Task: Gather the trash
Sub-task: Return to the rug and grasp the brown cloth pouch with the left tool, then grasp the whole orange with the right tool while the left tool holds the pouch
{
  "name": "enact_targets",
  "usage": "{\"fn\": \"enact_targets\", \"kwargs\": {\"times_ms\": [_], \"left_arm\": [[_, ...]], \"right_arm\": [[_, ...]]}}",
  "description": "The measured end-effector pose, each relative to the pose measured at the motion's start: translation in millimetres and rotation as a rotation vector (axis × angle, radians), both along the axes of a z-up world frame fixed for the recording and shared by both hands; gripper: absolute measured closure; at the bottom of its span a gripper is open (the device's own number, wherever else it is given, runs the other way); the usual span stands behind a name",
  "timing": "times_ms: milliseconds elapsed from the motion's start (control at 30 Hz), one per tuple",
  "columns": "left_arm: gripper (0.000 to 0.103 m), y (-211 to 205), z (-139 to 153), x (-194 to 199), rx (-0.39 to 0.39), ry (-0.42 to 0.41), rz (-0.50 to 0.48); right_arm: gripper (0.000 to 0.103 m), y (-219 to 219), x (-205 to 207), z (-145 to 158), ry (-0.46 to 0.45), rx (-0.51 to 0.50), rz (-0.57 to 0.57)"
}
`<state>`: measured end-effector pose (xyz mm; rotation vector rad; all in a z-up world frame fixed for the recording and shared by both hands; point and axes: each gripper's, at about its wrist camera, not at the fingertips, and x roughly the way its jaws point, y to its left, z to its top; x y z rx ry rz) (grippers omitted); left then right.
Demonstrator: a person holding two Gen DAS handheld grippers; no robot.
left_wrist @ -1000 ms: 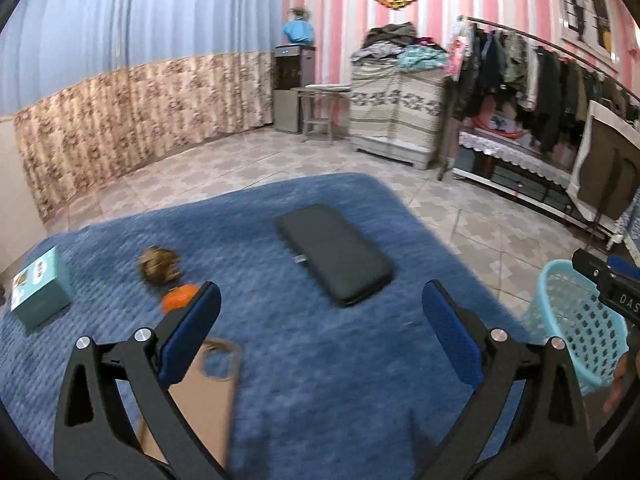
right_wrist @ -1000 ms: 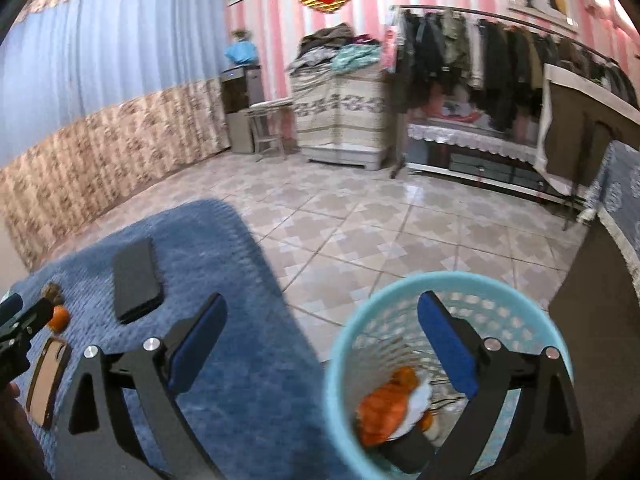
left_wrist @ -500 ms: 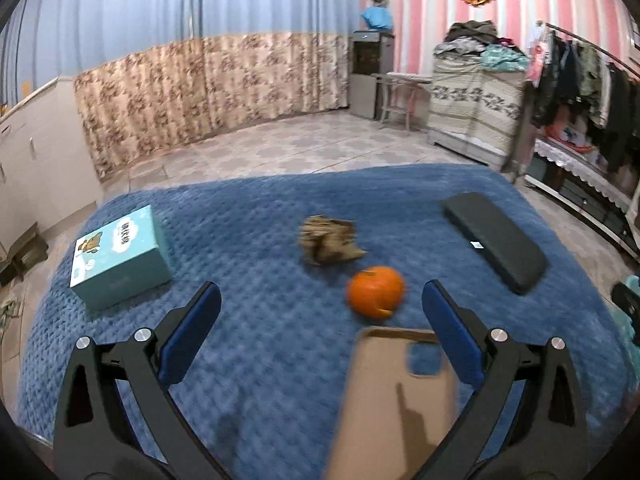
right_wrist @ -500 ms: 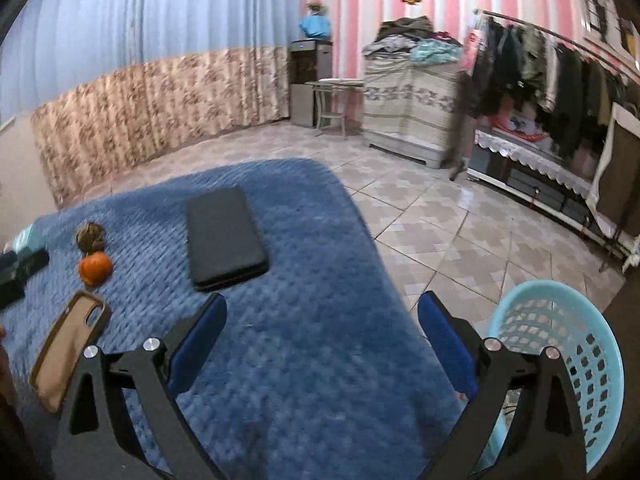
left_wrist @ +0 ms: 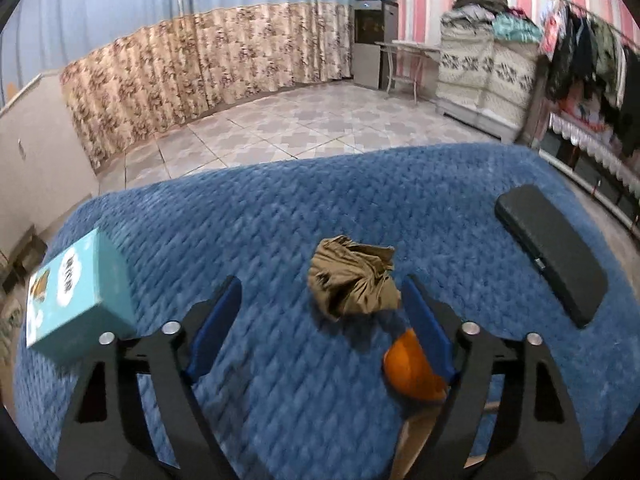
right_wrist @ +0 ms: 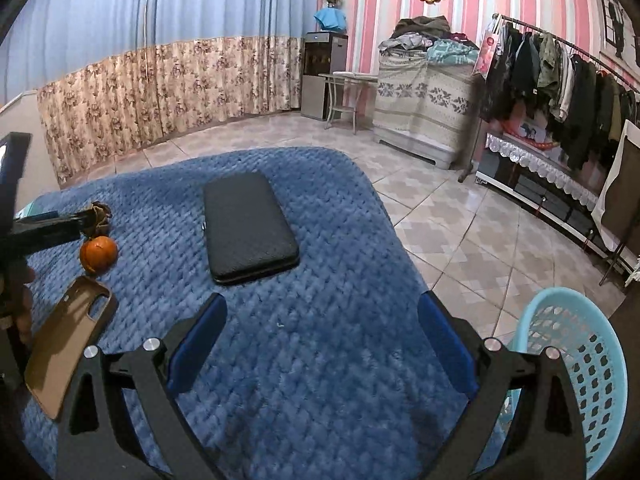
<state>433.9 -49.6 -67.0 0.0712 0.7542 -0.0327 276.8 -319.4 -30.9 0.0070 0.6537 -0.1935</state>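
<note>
Two bits of trash lie on the blue blanket (left_wrist: pixel 280 216): a crumpled brown wad (left_wrist: pixel 352 276) and, just beside it, an orange (left_wrist: pixel 412 364). The left gripper (left_wrist: pixel 320 304) hangs over them, jaws closing, the wad between the tips but untouched, the orange against the right finger. A tan phone case (right_wrist: pixel 68 336), black case (right_wrist: pixel 248 224) and teal box (left_wrist: pixel 76 296) lie around. The right gripper (right_wrist: pixel 320 328) stands wide and empty beside the basket (right_wrist: pixel 576 344).

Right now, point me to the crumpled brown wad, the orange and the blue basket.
crumpled brown wad (left_wrist: pixel 354 280), left wrist view, middle of the crumple.
orange (right_wrist: pixel 98 254), right wrist view, centre of the fruit.
blue basket (right_wrist: pixel 592 360), right wrist view, perforated inner wall.
</note>
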Motion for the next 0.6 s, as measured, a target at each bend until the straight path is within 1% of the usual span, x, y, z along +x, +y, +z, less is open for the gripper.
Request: {"fn": "enact_targets", "kwargs": {"times_ms": [33,100,200,400,500,600], "left_arm": [[0.034,-1.4,-2.1,3.2,0.003,0.006,-0.009],[0.054,-2.6,-5.4,6.9,-0.006,0.028,-0.029],[0.064,-1.1,-6.9,4.6,-0.031,0.028,-0.051],[0.066,-4.2,-0.7,-6.5,0.002,-0.005,-0.072],[0.066,5.9,9.8,-16.0,-0.021,-0.025,-0.064],[0.066,24.2,20.9,-31.2,-0.037,-0.039,-0.035]], "right_arm": [[0.009,1.0,1.0,-0.2,0.002,0.003,0.005],[0.009,3.5,2.8,-1.3,0.003,0.001,0.009],[0.009,11.7,7.4,-5.5,0.007,-0.006,0.018],[0.009,24.4,12.4,-6.8,0.004,0.006,0.044],[0.009,34.6,14.6,-5.5,-0.004,0.018,0.063],[0.009,48.0,16.3,-4.8,-0.011,0.014,0.093]]}}
